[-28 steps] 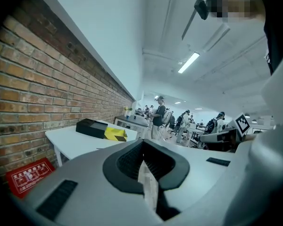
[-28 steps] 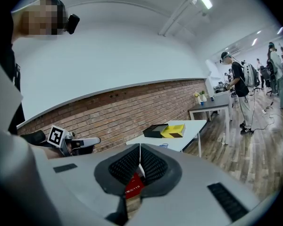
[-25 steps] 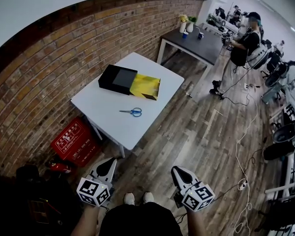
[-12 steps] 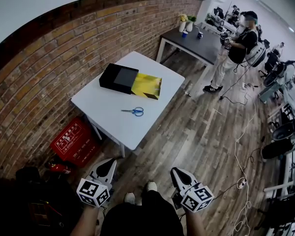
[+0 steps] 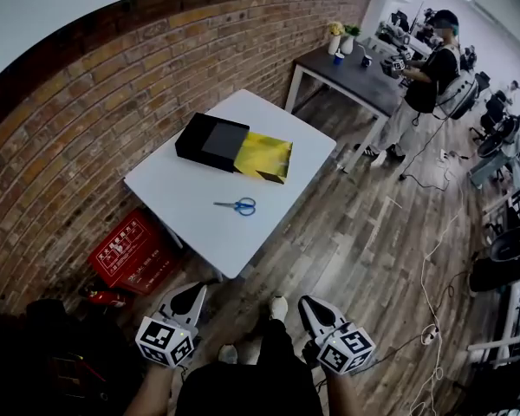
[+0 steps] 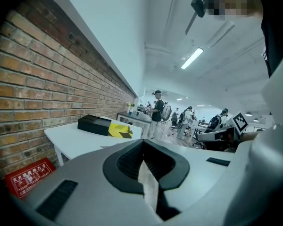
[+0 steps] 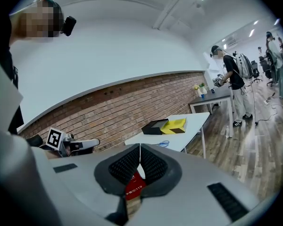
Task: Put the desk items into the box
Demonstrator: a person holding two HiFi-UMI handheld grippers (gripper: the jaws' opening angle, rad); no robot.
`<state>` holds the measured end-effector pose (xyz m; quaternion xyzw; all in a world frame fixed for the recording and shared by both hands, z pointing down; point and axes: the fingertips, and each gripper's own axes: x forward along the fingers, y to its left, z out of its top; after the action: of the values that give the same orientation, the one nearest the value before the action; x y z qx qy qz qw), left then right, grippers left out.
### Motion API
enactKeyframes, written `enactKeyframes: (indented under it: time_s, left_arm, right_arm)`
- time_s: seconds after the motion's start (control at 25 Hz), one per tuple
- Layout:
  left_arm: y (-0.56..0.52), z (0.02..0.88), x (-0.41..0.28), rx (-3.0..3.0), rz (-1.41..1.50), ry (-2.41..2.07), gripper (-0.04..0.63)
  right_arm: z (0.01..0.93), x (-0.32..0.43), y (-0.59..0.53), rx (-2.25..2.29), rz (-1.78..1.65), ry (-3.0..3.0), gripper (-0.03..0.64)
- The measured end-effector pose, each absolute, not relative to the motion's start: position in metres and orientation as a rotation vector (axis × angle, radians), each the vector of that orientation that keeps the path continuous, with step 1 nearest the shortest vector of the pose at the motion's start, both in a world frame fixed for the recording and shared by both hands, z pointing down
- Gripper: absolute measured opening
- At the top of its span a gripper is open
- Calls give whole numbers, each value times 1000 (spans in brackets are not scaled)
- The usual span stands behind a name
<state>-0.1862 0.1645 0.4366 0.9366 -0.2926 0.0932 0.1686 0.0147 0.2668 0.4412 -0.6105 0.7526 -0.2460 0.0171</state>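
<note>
both pressed together, empty: left gripper (image 5: 193,292), right gripper (image 5: 311,304); table (image 5: 180,199), scissors (image 5: 237,205), box (image 5: 211,141) slightly nearer than before.

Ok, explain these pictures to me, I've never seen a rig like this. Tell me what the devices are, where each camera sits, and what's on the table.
No robot here: a person holds a two-jaw tool in each hand, the left gripper and the right gripper. One picture comes from a camera on the person's head, looking down; the other two from cameras riding on the grippers. Ahead, a white table carries a black box with a yellow part sticking out, and blue-handled scissors. Both grippers have jaws together and hold nothing.
</note>
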Motion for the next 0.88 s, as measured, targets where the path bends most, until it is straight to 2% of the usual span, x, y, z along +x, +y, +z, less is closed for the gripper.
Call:
enactKeyframes:
  time_s: [0.48,0.88]
  left_arm:
    - [79,435,-102,2583,273,-979,14]
    - [26,436,-30,2522,290,-1111,14]
  right_arm:
    - [436,102,135,-1709,-762,2530,21]
    - [449,168,70,-1534,-840,2639,21]
